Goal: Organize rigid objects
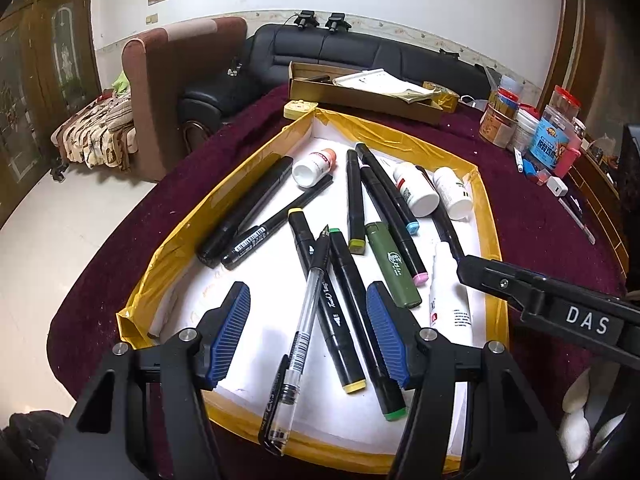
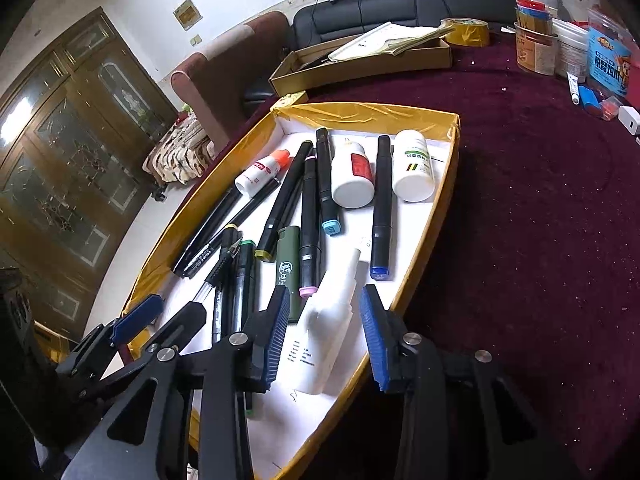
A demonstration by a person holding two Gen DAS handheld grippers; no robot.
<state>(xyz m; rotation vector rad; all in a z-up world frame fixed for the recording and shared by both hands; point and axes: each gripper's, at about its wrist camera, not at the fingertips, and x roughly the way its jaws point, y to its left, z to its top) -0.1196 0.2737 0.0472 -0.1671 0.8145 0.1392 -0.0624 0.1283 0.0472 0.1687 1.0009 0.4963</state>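
My left claw (image 1: 308,334) hangs open over the clear pen (image 1: 298,344) and 2 markers in the tray (image 1: 168,240). My right claw (image 2: 324,336) gapes around the white tube (image 2: 326,344), unpinched. Next, I'd say: close, lift it.

Left gripper (image 1: 308,334), right gripper (image 2: 324,336): black frames, ribbed blue pads, silver screws; "DAS" lettering on right.
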